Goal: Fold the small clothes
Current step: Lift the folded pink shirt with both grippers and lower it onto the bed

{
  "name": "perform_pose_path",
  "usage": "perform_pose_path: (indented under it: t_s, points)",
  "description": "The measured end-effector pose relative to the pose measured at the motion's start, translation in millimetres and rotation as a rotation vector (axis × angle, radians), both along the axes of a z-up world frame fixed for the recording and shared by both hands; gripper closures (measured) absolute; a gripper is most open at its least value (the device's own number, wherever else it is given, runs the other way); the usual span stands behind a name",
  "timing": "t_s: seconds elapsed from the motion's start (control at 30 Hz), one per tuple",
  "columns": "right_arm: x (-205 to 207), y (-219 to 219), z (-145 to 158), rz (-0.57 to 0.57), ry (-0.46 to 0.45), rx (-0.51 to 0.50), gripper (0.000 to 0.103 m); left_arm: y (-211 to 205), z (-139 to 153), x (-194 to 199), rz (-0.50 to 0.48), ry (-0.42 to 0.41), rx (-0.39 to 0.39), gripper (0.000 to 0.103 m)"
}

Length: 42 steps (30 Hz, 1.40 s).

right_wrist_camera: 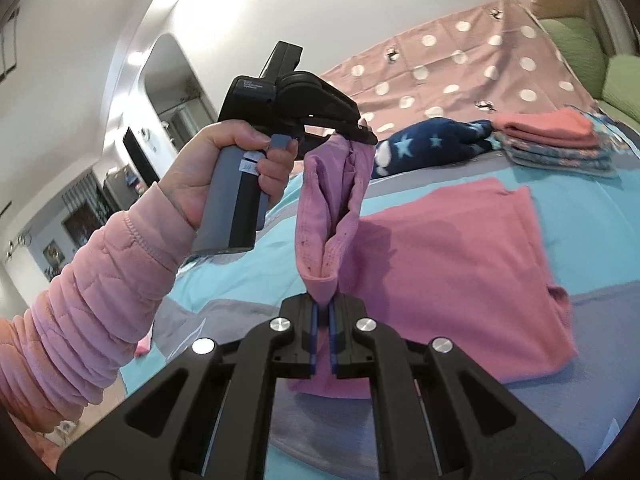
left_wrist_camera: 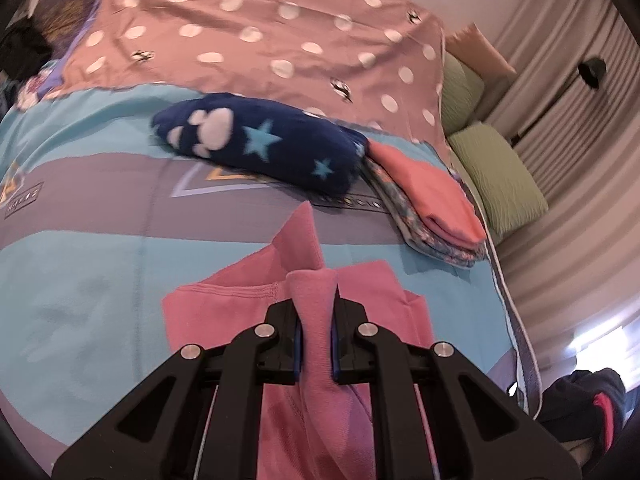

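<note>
1. A bed with a blue and grey cover (left_wrist_camera: 80,248) fills both views. A pink spotted sheet (left_wrist_camera: 248,32) lies across its far end.
2. A pink garment (right_wrist_camera: 452,264) lies partly on the cover. One edge of it is lifted off the bed.
3. The left gripper (left_wrist_camera: 316,320) is clamped on a bunched fold of that garment. In the right wrist view, the same gripper (right_wrist_camera: 362,134) sits higher, held by a hand (right_wrist_camera: 224,168) in a pink quilted sleeve (right_wrist_camera: 92,280).
4. The right gripper (right_wrist_camera: 323,312) pinches the lower end of the lifted edge, its jaws nearly together.
5. Between the two grippers, the lifted strip hangs slack. Its long axis runs steeply from the left gripper down to the right one.
6. Beyond the garment lies a navy fleece bundle (left_wrist_camera: 260,140) with stars and paw prints.
7. Touching the bundle's right end is a stack of folded clothes (left_wrist_camera: 432,208), with a coral piece on top.
8. Green pillows (left_wrist_camera: 496,176) sit beside the bed's right edge.
</note>
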State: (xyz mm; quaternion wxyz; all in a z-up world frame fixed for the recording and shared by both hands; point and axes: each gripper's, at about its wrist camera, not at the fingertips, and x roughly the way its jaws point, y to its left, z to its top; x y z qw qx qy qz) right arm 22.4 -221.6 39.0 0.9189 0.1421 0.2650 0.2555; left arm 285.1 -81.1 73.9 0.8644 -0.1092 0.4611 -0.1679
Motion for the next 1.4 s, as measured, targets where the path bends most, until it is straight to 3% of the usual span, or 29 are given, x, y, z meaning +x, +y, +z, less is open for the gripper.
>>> perform_pose_path:
  t_s: [0.4, 0.63, 1.1, 1.23, 1.4]
  points:
    - [3.3, -72.2, -23.9, -0.17, 0.07, 0.091, 0.099, -104.6, -26.4, 19.7, -0.112, 0.053, 0.132, 0.093]
    - [8.9, -98.4, -45.4, -0.218, 0.139, 0.15, 0.099, -142.7, -51.1, 23.6, -0.149, 0.076, 0.202, 0.093]
    - [14.5, -117.7, -62.0, -0.293, 0.176, 0.146, 0.099, -194.1, -83.0, 32.7, -0.186, 0.081, 0.306, 0.091]
    - [17.0, -116.8, -71.2, -0.317, 0.199, 0.105, 0.099, -195.5, -82.0, 26.3, -0.222, 0.032, 0.268, 0.059]
    - [18.6, -118.5, -74.6, -0.32, 0.209, 0.106, 0.098, -195.8, -65.0, 9.6, -0.271, -0.078, 0.296, 0.049]
